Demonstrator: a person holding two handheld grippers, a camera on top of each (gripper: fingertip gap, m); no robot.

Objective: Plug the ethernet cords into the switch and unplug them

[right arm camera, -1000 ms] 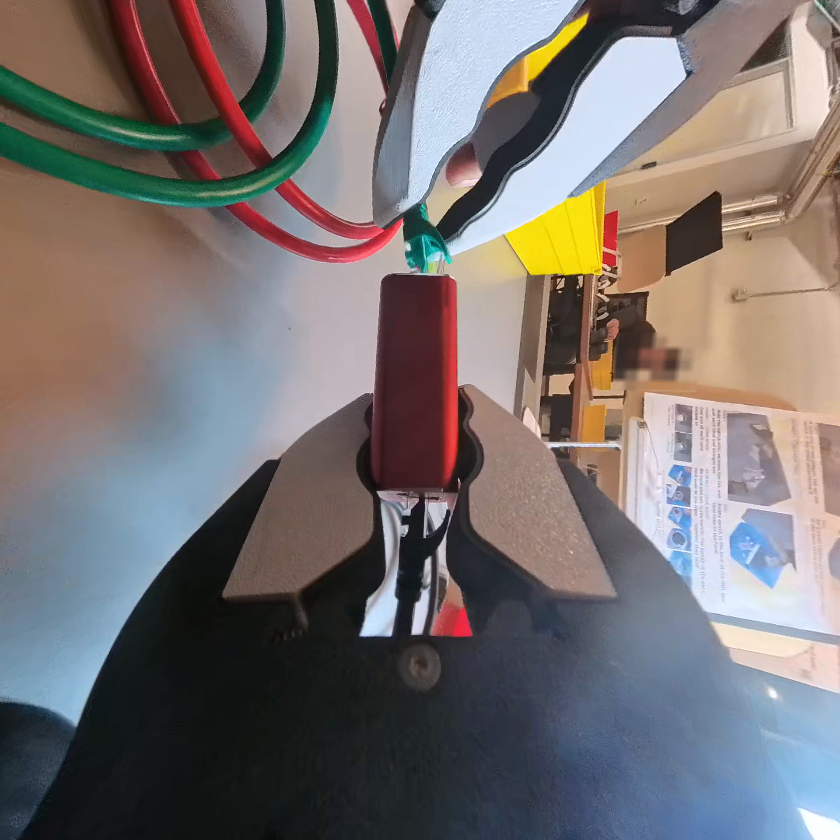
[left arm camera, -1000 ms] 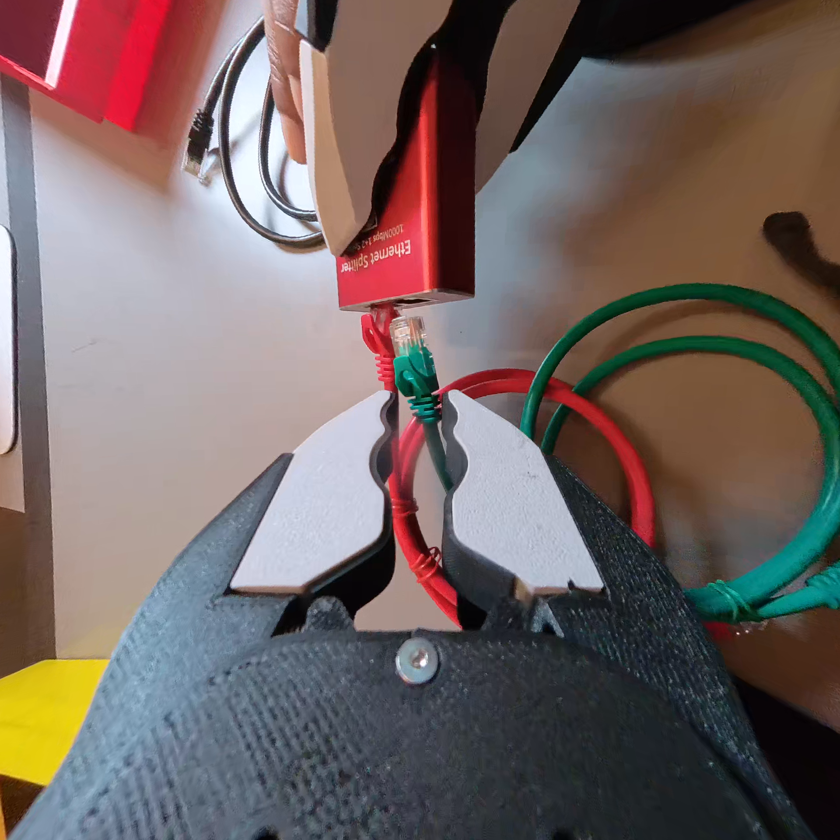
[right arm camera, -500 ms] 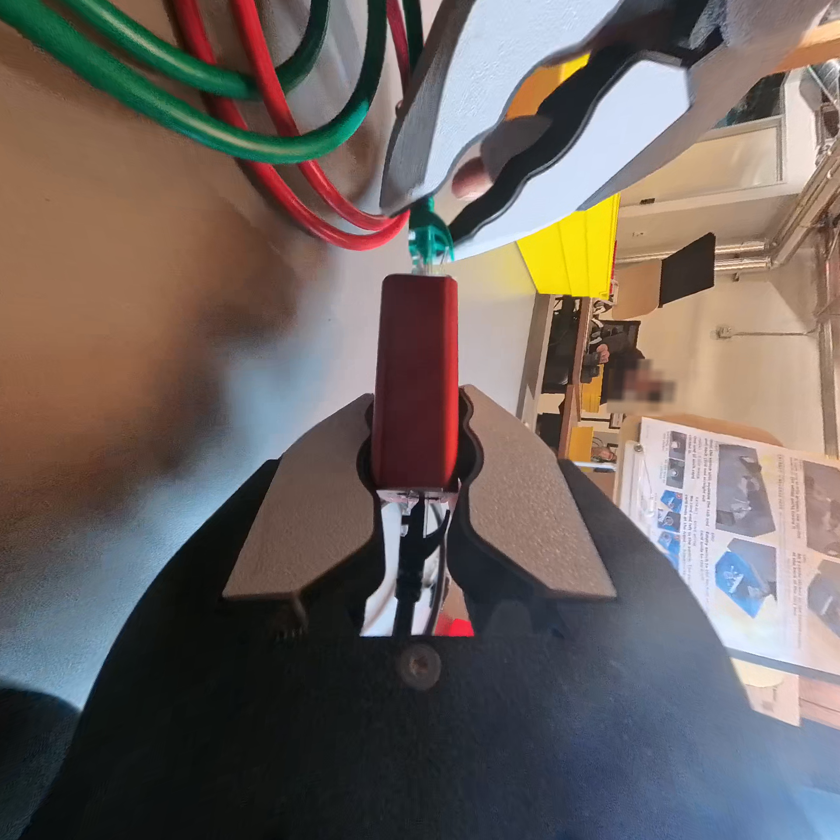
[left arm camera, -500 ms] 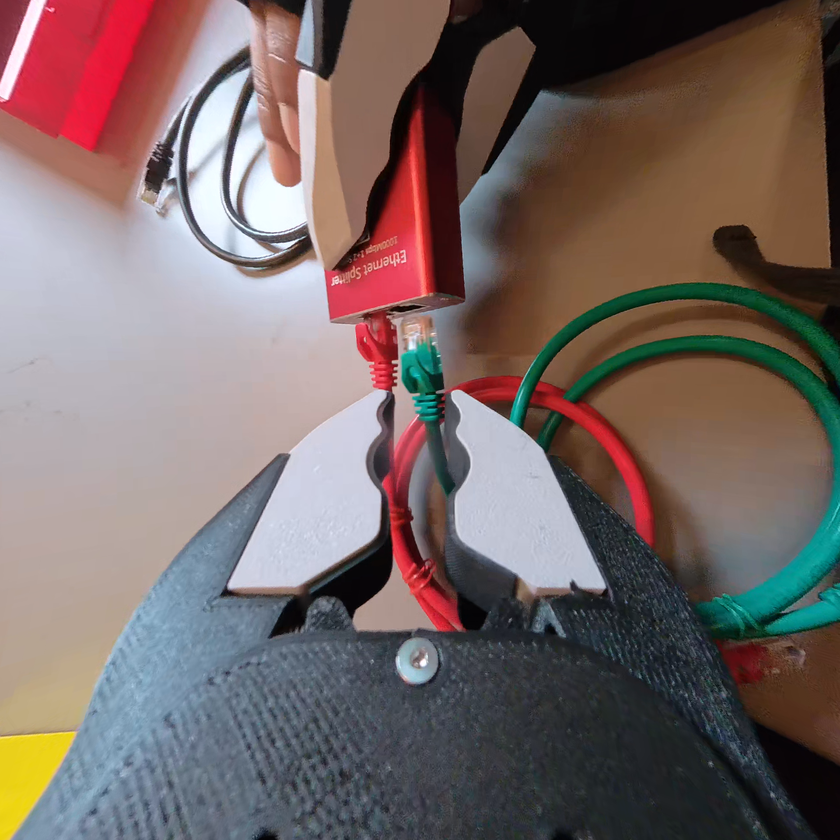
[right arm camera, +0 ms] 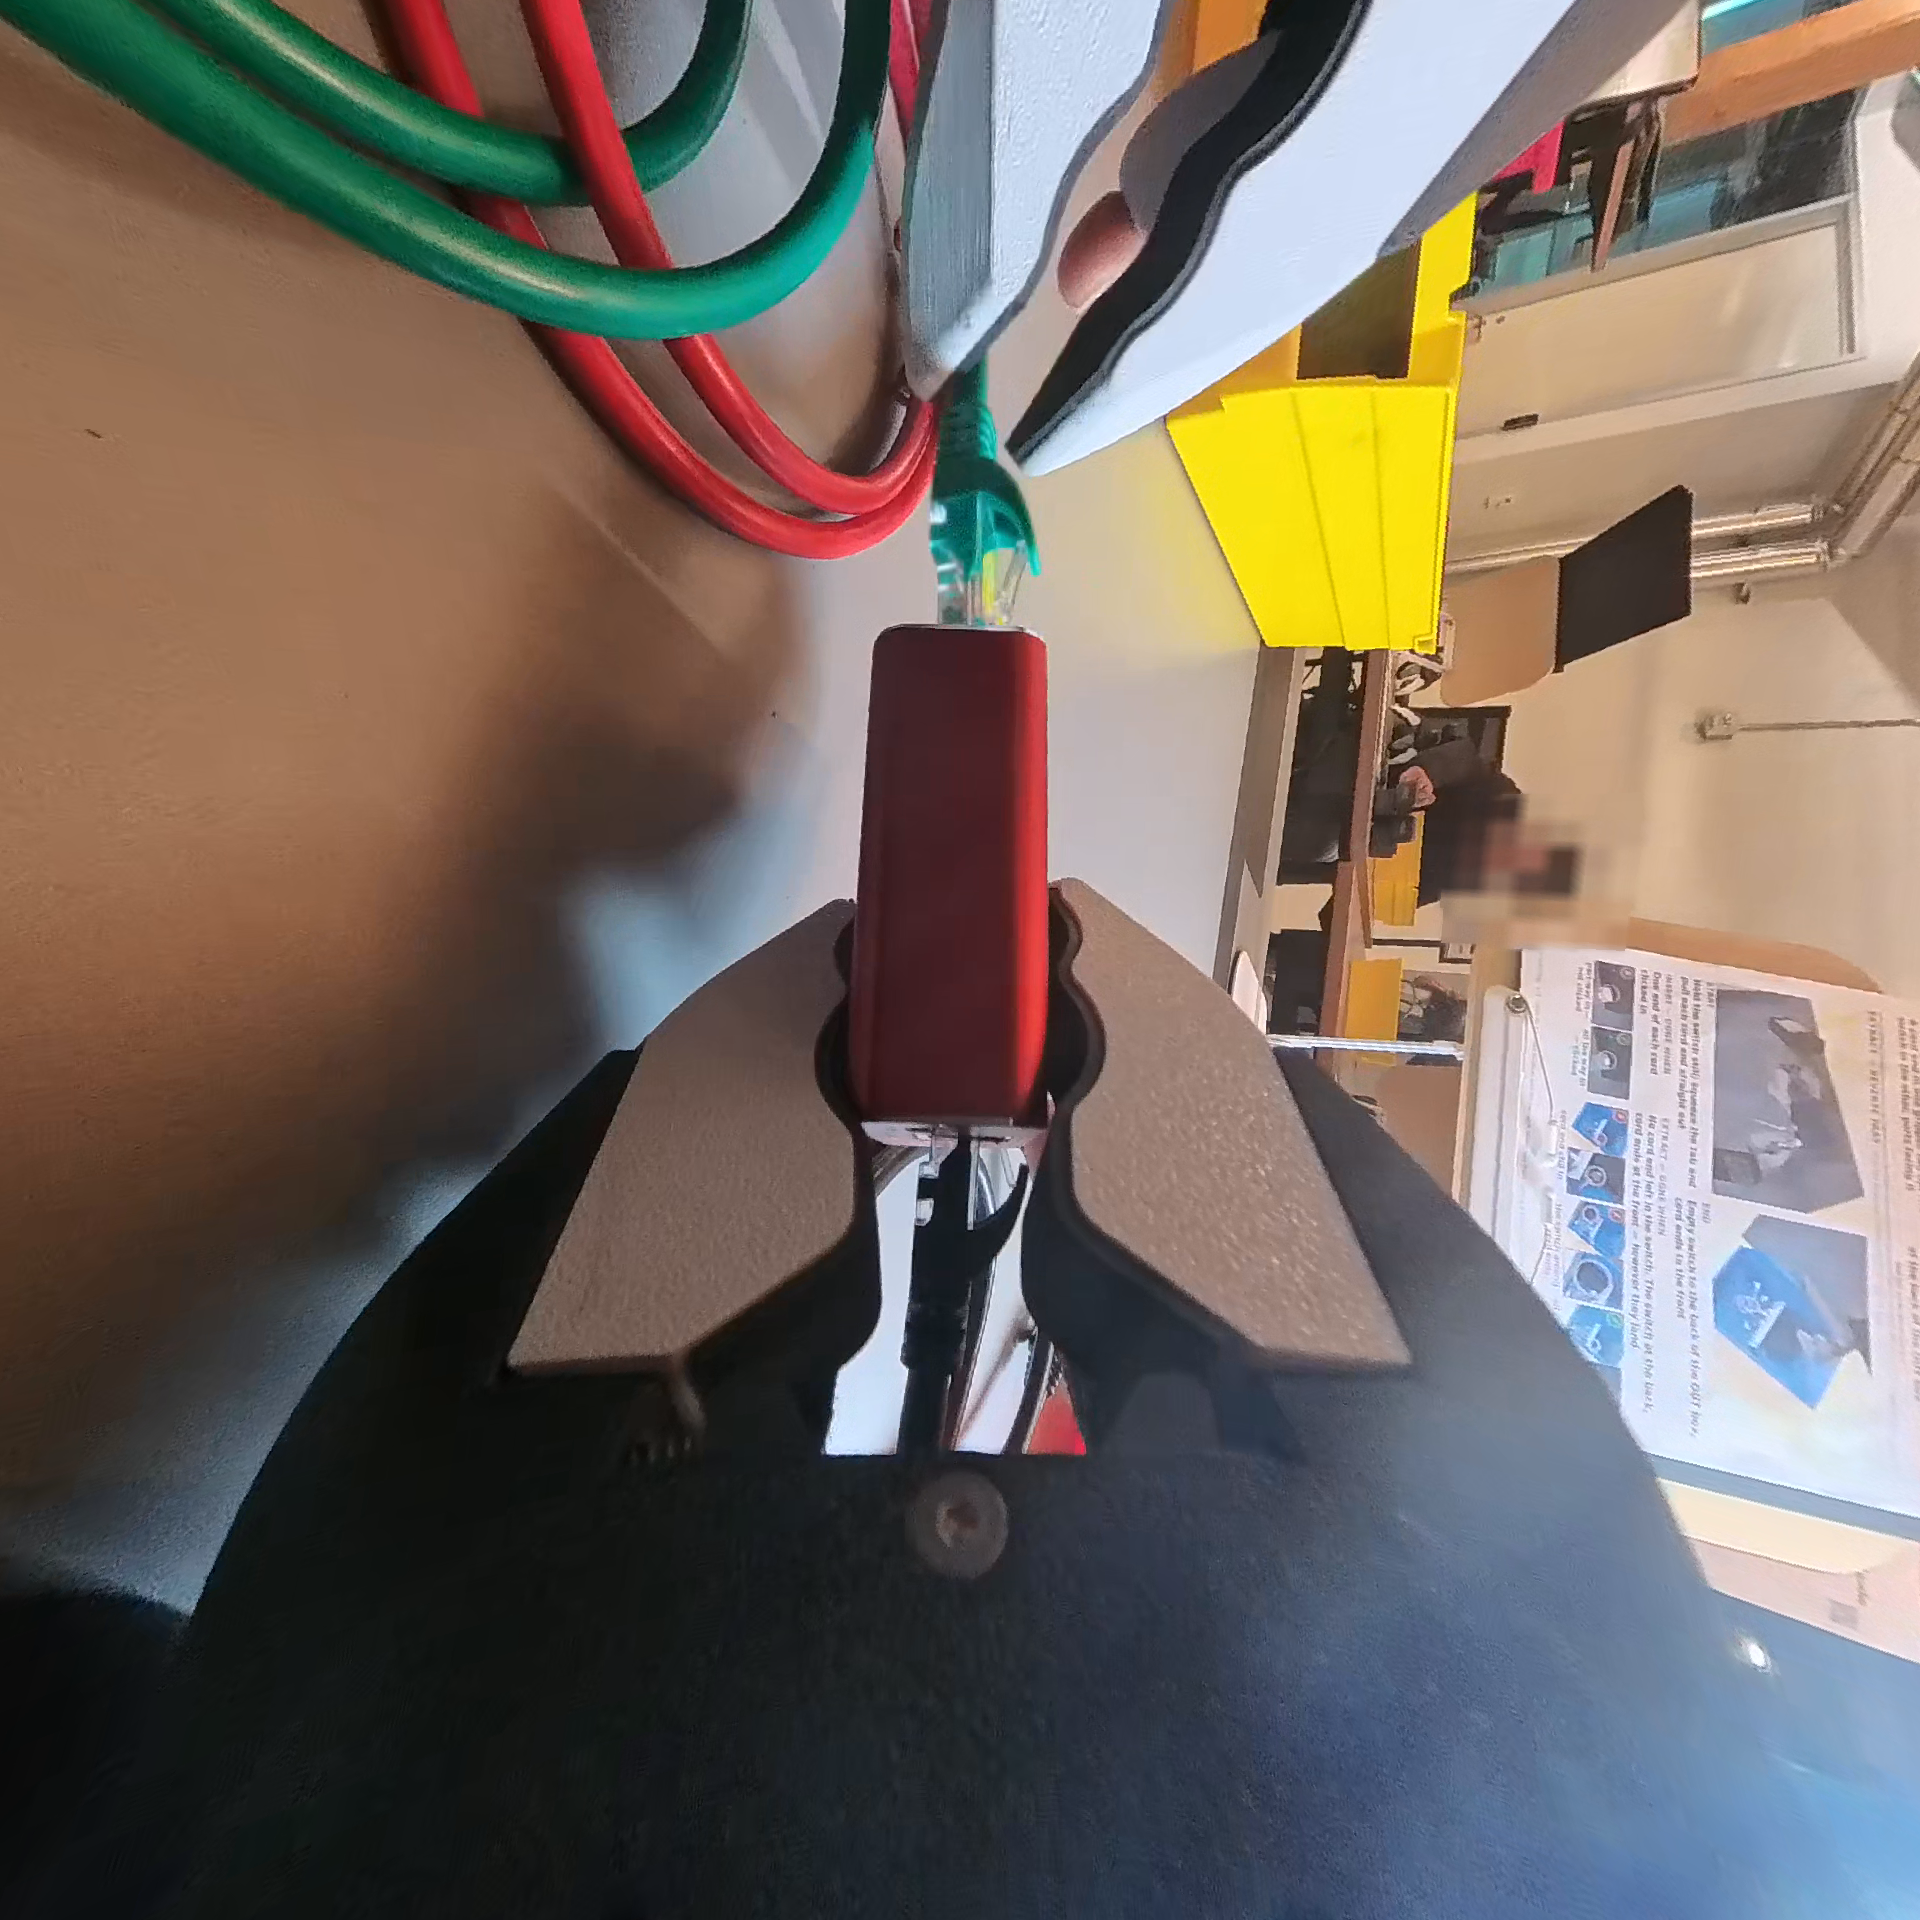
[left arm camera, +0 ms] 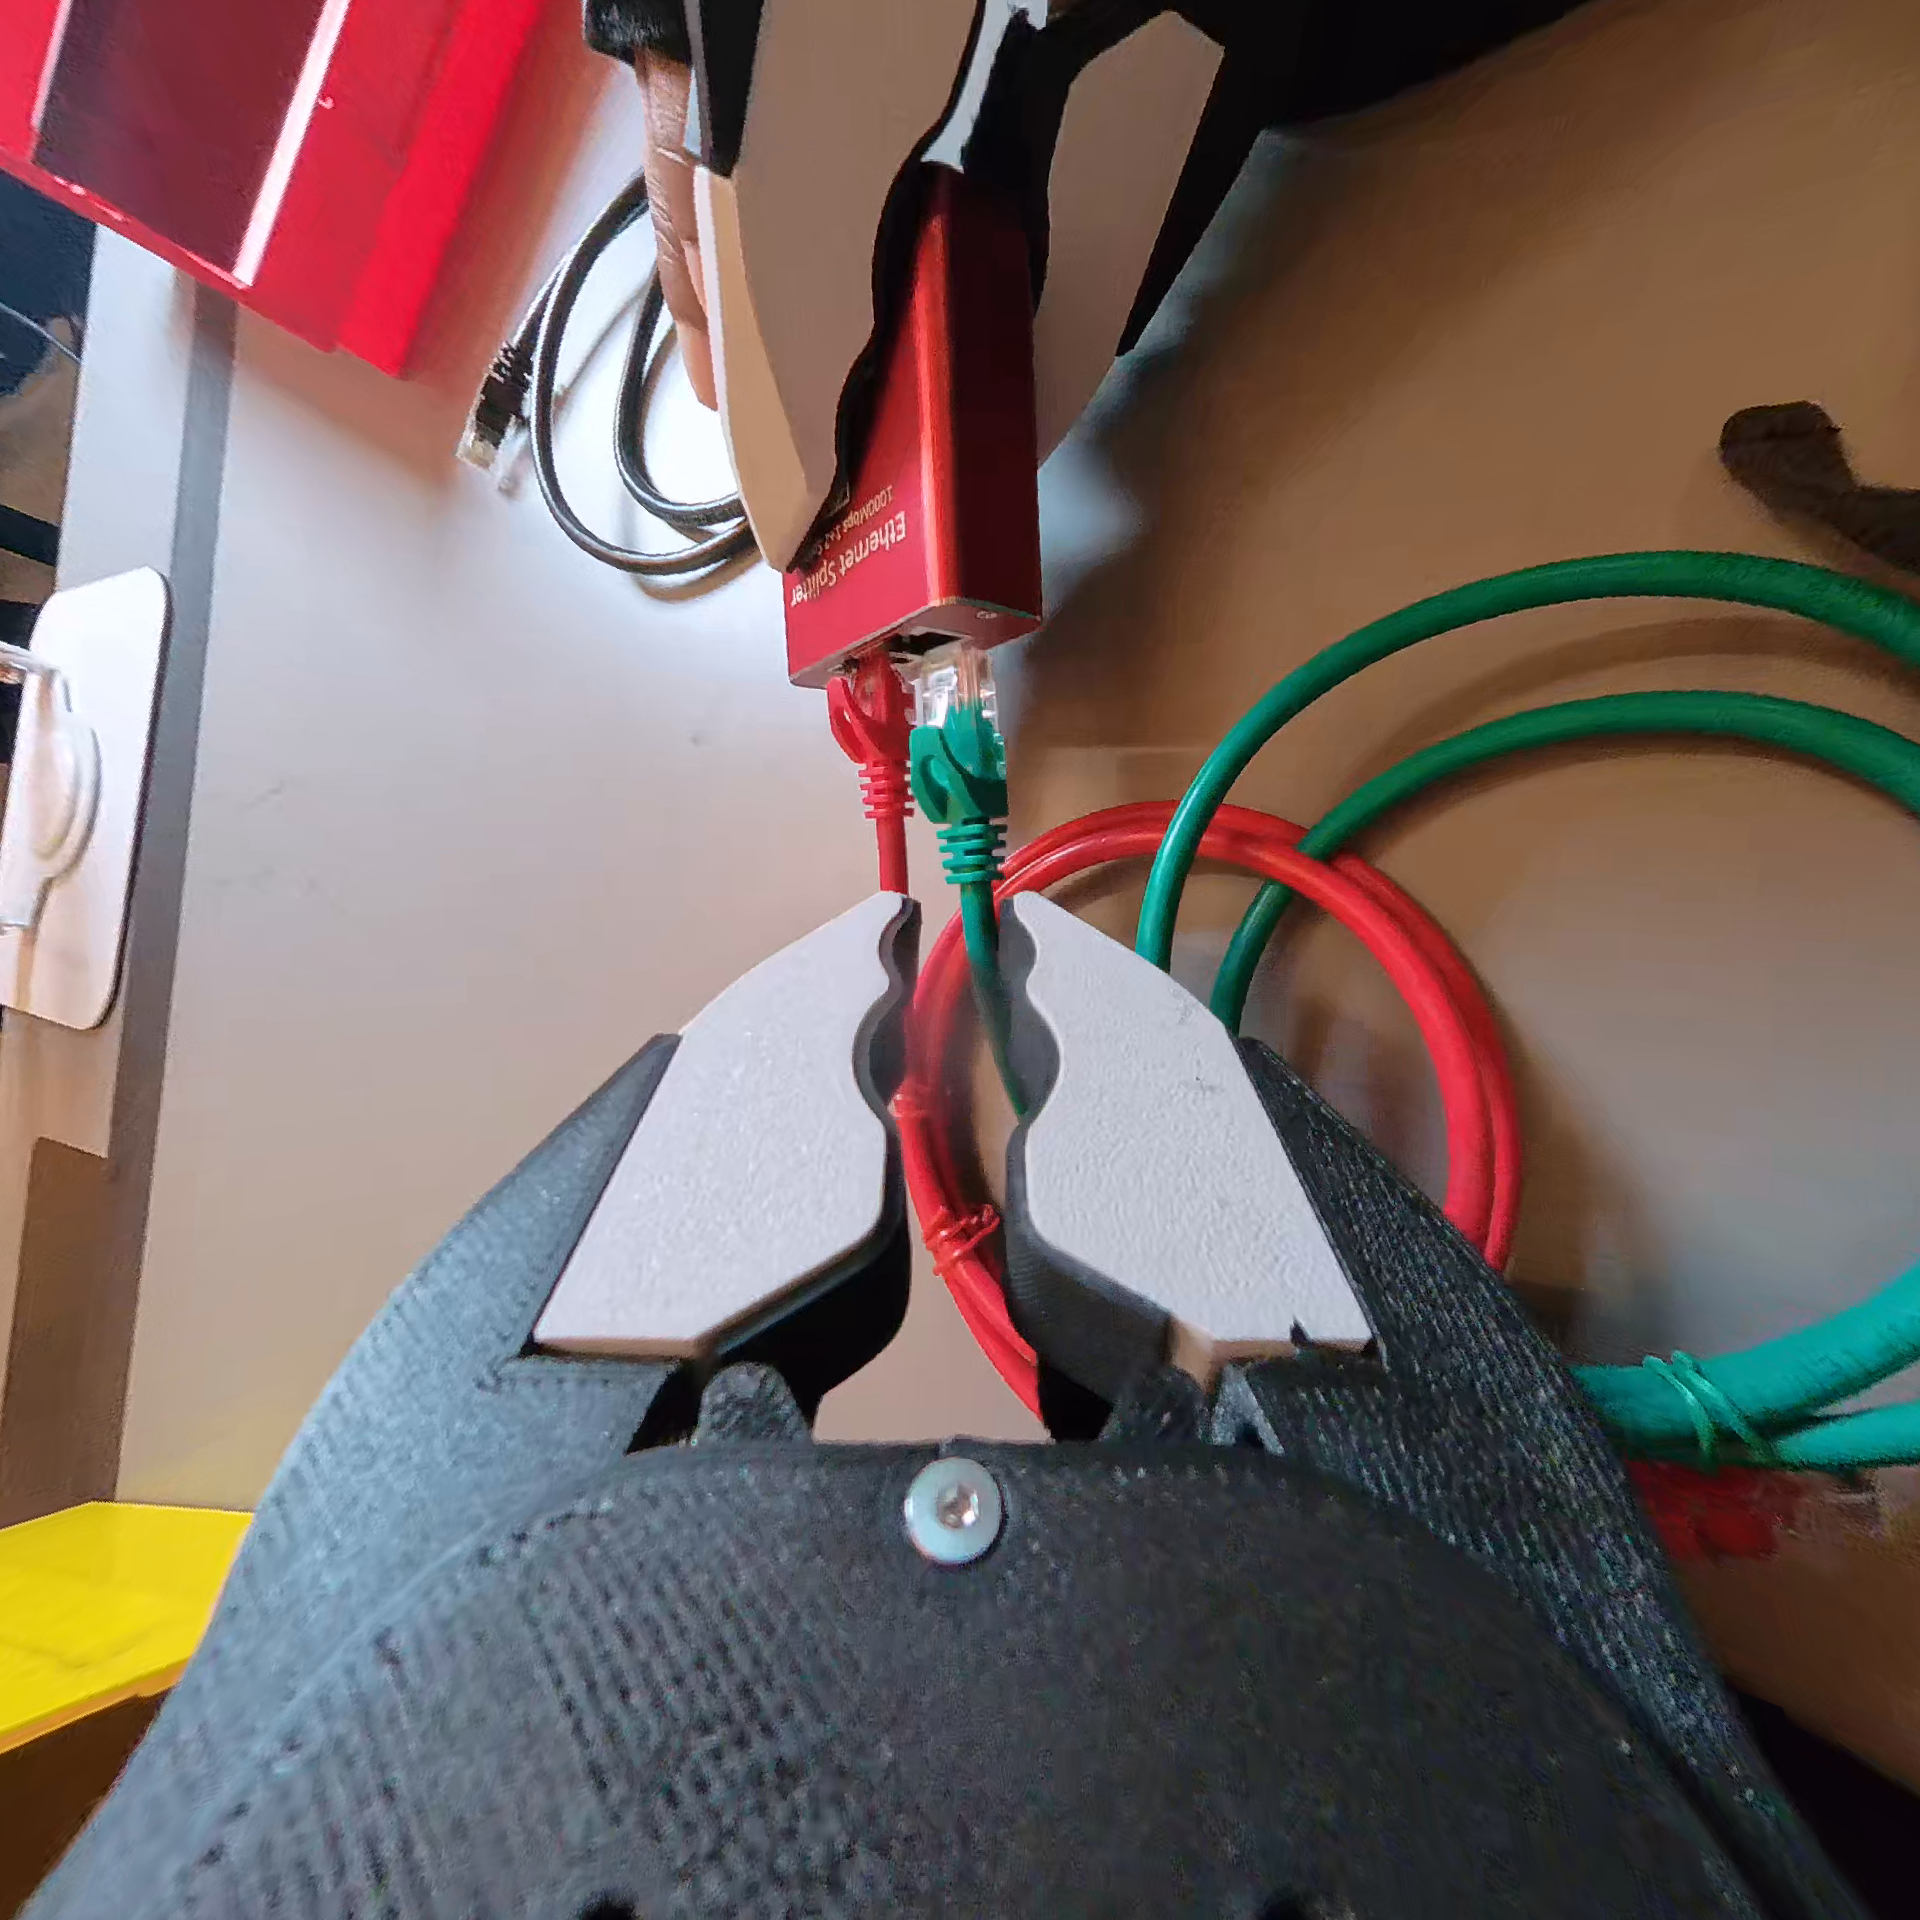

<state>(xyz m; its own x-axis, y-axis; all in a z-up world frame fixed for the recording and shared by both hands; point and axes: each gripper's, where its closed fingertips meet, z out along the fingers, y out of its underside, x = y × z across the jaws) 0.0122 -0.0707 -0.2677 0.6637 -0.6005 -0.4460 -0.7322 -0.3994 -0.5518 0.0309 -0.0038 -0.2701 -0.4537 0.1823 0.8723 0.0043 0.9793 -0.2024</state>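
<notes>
Between your left gripper's (left arm camera: 961, 914) grey fingers (left arm camera: 1153, 1143) runs the green cord (left arm camera: 982, 966), pinched just behind its boot — the clear plug (left arm camera: 951, 691) sits partly in the right-hand port of the red switch (left arm camera: 935, 499), its body showing outside. At the upper centre of the left wrist view your right gripper (right arm camera: 951, 904) clamps that switch from above, fingers pressed on its two sides, and the red cord (left arm camera: 878, 769) is seated in the port beside the green one. Red and green loops (left arm camera: 1455, 790) lie on the tan table (left arm camera: 1558, 416) at right — they overlap. At upper left a black cable (left arm camera: 582, 416) coils near a red box (left arm camera: 260, 145). From the right wrist view a yellow bin (right arm camera: 1340, 488) stands right of centre.
</notes>
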